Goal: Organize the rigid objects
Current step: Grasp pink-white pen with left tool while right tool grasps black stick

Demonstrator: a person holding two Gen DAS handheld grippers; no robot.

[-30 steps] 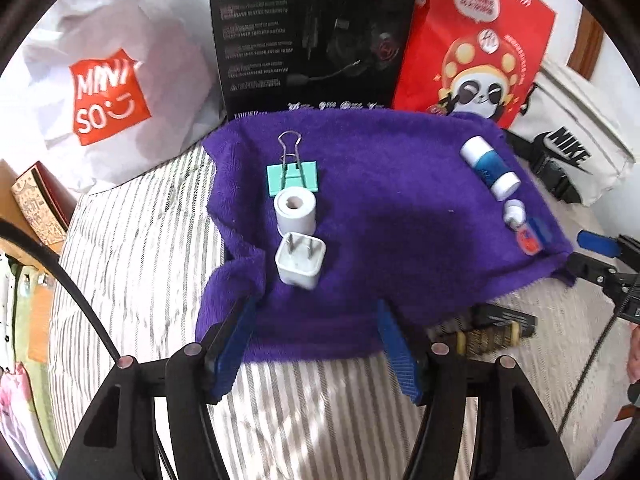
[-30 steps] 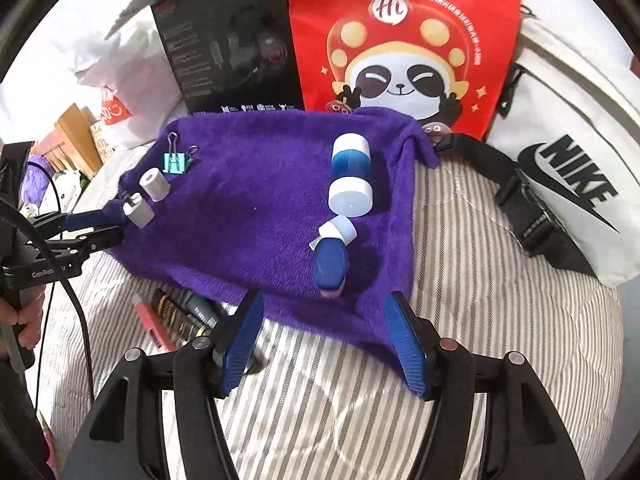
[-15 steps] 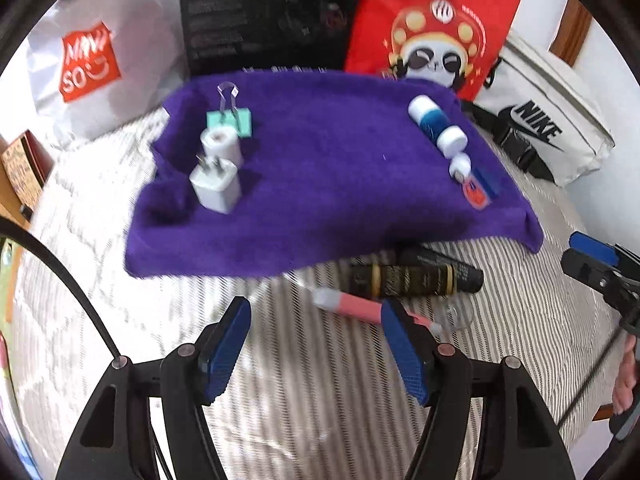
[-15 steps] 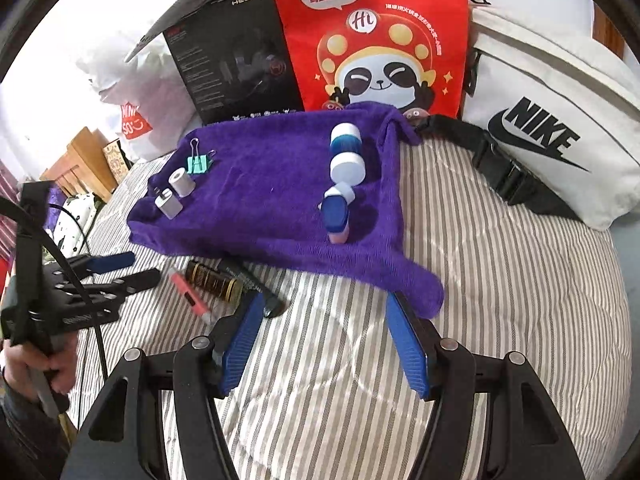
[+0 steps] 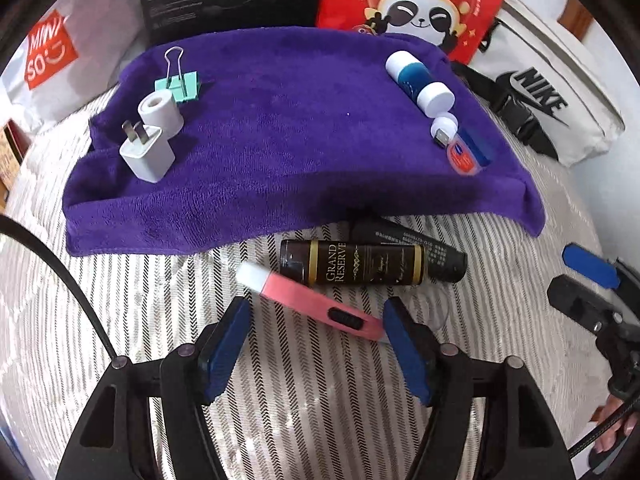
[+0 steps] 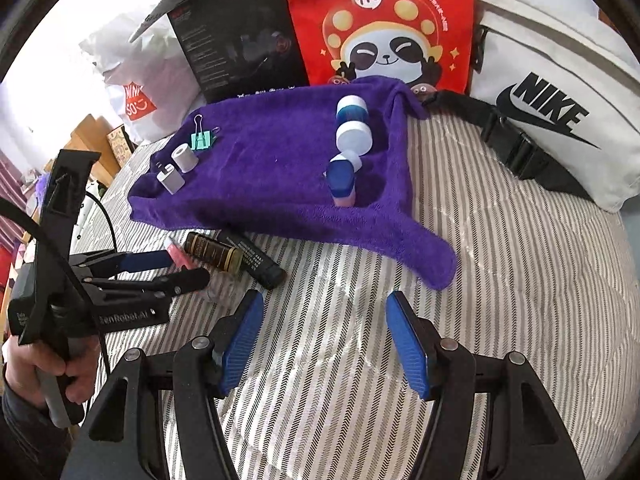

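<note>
Purple towel (image 5: 288, 152) lies spread on the striped bedding (image 5: 160, 300), already carrying two small groups: a white plug adapter (image 5: 147, 156), a white roll (image 5: 161, 113) and a green binder clip (image 5: 180, 85) at its left edge, and a blue-and-white bottle (image 5: 420, 82) with a small blue tube (image 5: 466, 152) on the right. Off the towel, just past its near hem, rest a pink pen-like stick (image 5: 310, 305), a brown bottle (image 5: 352, 268) and a black tube (image 5: 420, 248), the three lying close together.

The left gripper (image 5: 316, 344) points steeply down over the pink stick, its jaws opening and holding nothing; the stick lies just ahead of the blue pads, its near end close to the right one. The right gripper (image 6: 324, 344) hovers half open and empty over bare bedding, well apart from any object.

The likeliest trouble, judging from this layout, is the crowding. The stick lies slantwise to the jaws and touches or nearly touches the brown bottle (which it is cannot be told), so a closing finger could nudge the bottle and set it rolling, or pinch the stick at one end so that it pivots and slips. Soft bedding gives under pressure, so a pad could also snag fabric instead.
</note>
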